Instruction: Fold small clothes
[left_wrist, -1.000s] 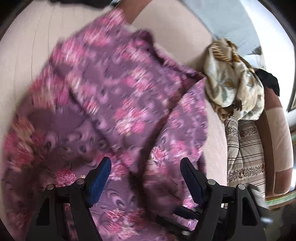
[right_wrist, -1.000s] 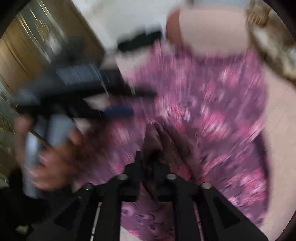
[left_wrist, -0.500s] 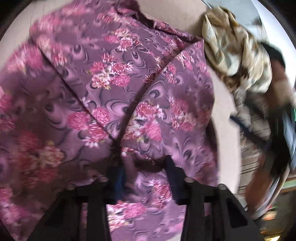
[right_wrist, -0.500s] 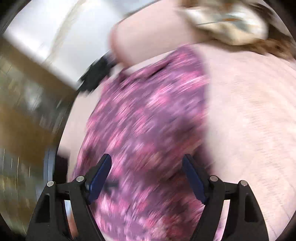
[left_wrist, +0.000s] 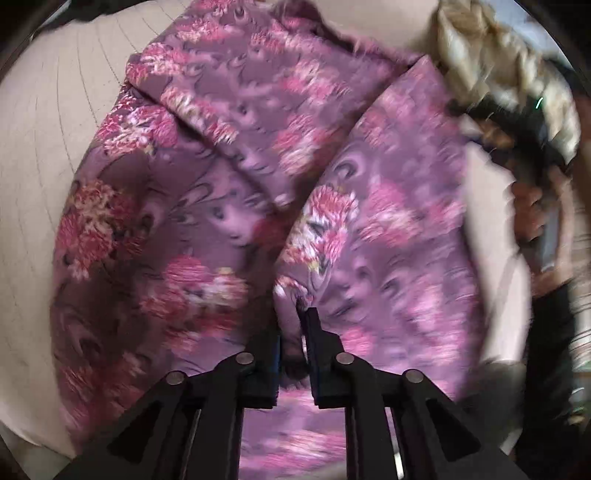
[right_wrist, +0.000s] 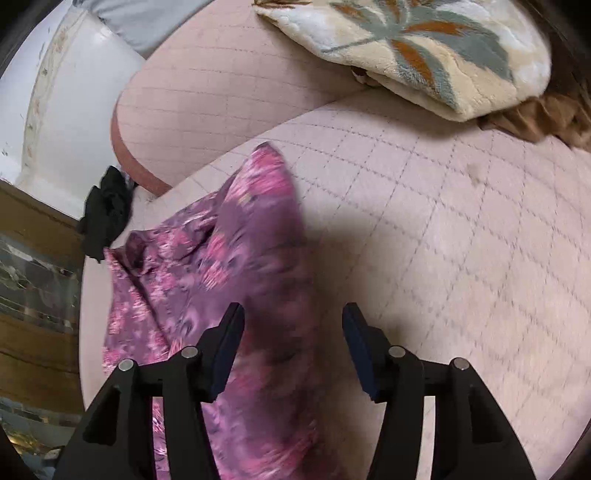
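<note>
A purple garment with pink flowers (left_wrist: 229, 221) lies spread and partly folded over on a pale pink quilted seat (left_wrist: 44, 147). My left gripper (left_wrist: 293, 326) points steeply down at it. Its jaws are closing and pinch a raised fold of the cloth near the garment's middle. In the right wrist view the garment (right_wrist: 221, 266) lies at the left. My right gripper (right_wrist: 293, 314) hovers over its right edge, jaws apart and closing. The cloth's edge lies below the gap, and the pads do not press on it. The picture is blurred by motion.
A cream blanket with a leaf pattern (right_wrist: 424, 48) lies at the back of the seat (right_wrist: 461, 221). A black cloth (right_wrist: 107, 210) sits at the far left end beside the backrest cushion (right_wrist: 221, 81). A wooden cabinet (right_wrist: 33, 295) stands past the seat's left edge.
My left jaws have gone from wide apart to pinched on a fold of the garment. My right gripper let go of the cloth it held, opened, and swung across to the garment's right edge.
</note>
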